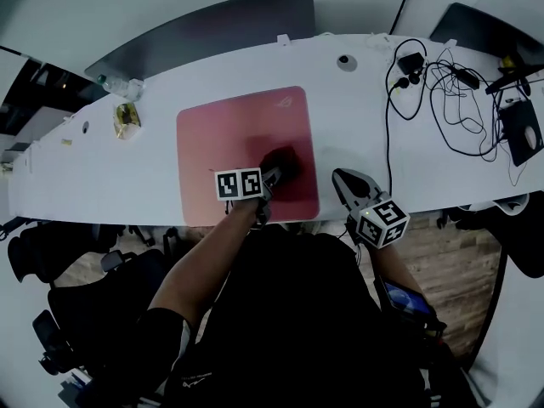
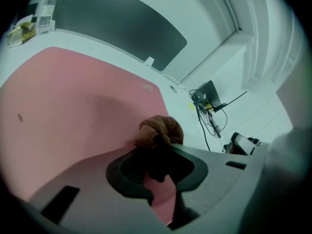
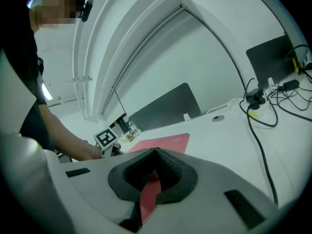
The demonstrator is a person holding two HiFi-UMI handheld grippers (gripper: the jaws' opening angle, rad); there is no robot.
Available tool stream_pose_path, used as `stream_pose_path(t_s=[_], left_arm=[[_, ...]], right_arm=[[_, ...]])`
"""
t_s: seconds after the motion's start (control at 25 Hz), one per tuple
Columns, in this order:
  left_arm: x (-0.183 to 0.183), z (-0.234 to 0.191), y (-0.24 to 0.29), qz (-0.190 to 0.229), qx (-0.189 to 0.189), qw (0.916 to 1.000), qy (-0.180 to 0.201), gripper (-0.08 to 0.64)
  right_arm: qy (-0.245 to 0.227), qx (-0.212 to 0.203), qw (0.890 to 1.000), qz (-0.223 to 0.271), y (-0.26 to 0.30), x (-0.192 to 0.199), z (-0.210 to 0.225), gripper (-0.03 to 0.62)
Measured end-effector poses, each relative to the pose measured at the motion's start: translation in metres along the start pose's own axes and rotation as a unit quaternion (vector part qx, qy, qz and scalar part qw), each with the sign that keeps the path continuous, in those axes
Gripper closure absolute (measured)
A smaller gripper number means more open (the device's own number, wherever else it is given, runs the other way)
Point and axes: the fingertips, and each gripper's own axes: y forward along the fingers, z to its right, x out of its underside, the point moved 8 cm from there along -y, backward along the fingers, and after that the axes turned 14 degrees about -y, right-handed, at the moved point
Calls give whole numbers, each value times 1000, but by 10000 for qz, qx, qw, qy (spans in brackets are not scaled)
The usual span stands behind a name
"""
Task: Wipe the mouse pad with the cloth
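Observation:
A pink mouse pad (image 1: pixel 229 143) lies on the white desk (image 1: pixel 365 126). My left gripper (image 1: pixel 279 172) is shut on a bunched dark brown cloth (image 1: pixel 281 161), which rests on the pad's right half, towards the near edge. In the left gripper view the cloth (image 2: pixel 159 132) bulges out past the jaws over the pad (image 2: pixel 68 106). My right gripper (image 1: pixel 344 183) hangs just right of the pad near the desk's front edge; its jaws meet with nothing between them. In the right gripper view the gripper (image 3: pixel 155 151) points over the pad (image 3: pixel 163 142).
A tangle of black cables (image 1: pixel 446 92) and plugs covers the desk's right end, beside a mouse on a dark pad (image 1: pixel 522 134). A dark divider panel (image 1: pixel 212 24) runs behind the desk. A snack packet (image 1: pixel 127 119) and a bottle (image 1: pixel 117 83) sit at the far left.

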Motion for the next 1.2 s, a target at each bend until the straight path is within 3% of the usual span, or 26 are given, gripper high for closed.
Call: stream_pose_path(t_s=[0.72,1.2], left_arm=[[-12,-68,-63,579,-643,9958,-303,469],[-30,-135,-121,1037,-1037,9863,-754,468]], right_arm=[[-80,-448,9989,-121,26,0,-30,566],[-176,-650,9974,-273,63,-10,-52,566]])
